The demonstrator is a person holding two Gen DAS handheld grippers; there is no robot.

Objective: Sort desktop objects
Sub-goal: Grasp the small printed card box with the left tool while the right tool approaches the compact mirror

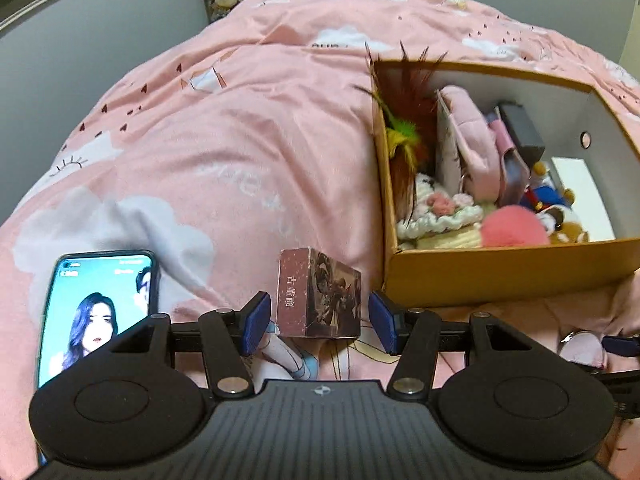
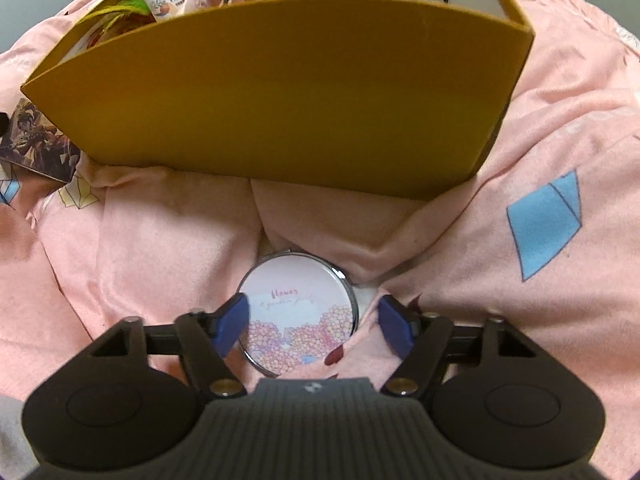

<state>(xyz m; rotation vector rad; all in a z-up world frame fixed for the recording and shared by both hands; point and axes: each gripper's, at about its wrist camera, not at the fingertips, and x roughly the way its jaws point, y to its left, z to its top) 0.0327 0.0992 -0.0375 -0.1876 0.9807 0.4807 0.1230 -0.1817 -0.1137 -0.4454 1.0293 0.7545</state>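
The card box (image 1: 320, 294) stands on the bedspread (image 1: 240, 140), left of the cardboard box (image 1: 500, 276). The phone (image 1: 96, 312) lies further left. The round mirror (image 2: 298, 312) lies before the cardboard box.

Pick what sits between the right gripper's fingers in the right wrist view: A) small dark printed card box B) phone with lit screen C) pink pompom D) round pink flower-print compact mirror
D: the round pink flower-print compact mirror lies on the pink bedding between the right gripper fingers, in front of the yellow cardboard box; a gap shows at the right finger, so it is not yet gripped.
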